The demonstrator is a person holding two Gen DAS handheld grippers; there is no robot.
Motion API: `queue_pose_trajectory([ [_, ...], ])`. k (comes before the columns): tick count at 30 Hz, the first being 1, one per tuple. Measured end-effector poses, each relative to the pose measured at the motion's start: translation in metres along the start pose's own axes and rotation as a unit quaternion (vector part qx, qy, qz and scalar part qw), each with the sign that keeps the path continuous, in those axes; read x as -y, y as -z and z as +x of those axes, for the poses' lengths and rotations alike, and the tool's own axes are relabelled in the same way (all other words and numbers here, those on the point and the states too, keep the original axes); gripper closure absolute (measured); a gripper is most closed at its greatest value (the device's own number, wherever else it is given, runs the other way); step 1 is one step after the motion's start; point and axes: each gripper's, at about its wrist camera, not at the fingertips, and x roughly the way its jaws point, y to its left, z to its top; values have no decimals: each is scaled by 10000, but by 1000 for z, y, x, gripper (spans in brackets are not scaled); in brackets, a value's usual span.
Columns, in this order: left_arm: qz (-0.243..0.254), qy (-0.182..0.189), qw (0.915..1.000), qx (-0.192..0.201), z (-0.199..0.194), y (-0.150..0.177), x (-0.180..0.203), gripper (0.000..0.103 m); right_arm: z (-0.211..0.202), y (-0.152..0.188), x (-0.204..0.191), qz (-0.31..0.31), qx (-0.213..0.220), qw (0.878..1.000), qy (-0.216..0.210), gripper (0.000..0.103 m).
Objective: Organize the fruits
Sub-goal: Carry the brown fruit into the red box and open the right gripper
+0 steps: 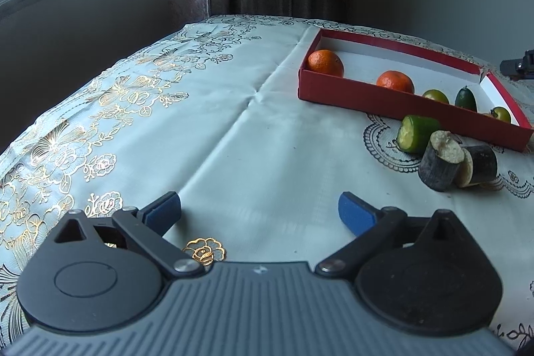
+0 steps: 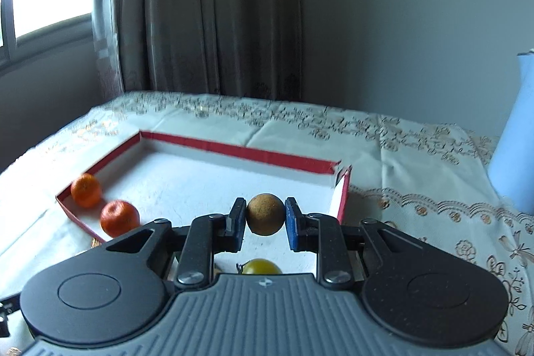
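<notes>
A: What does the right gripper [image 2: 265, 224] have?

B: Its blue pads [image 2: 293, 227] are pinched on a small round brown fruit [image 2: 265, 214], held above the shallow red cardboard tray [image 2: 233, 149].

A: And the left gripper [image 1: 259, 211]?

B: Spread wide and holding nothing, low over the pale floral tablecloth [image 1: 207, 129].

A: The rest?

B: Two orange tangerines [image 2: 119, 218] sit in the tray's left end. A cut green piece [image 1: 417, 133] and two dark cut chunks [image 1: 442, 164] lie on the cloth just outside the tray's near wall.
</notes>
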Motion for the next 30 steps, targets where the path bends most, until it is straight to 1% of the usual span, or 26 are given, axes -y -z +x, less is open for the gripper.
queue_pose_trajectory([
  [5, -5, 8, 10000, -9, 0, 0, 0, 2, 25, 7, -5, -7, -234, 9997, 7, 79],
  [12, -7, 9, 10000, -10, 0, 0, 0, 2, 58, 5, -8, 27, -471, 9989, 79, 79],
  [19, -19, 28, 10000, -15, 0, 1, 2, 1, 78, 8, -11, 34, -684, 9975, 156, 79],
  [25, -16, 38, 10000, -26, 1, 1, 2, 0, 74, 6, -8, 208, -696, 9972, 168, 78],
  [29, -17, 27, 10000, -29, 1, 0, 2, 0, 50, 3, -1, 496, -475, 9976, 86, 78],
  [30, -20, 22, 10000, -30, 1, 1, 2, 0, 41, 2, 2, 567, -404, 9976, 55, 77],
])
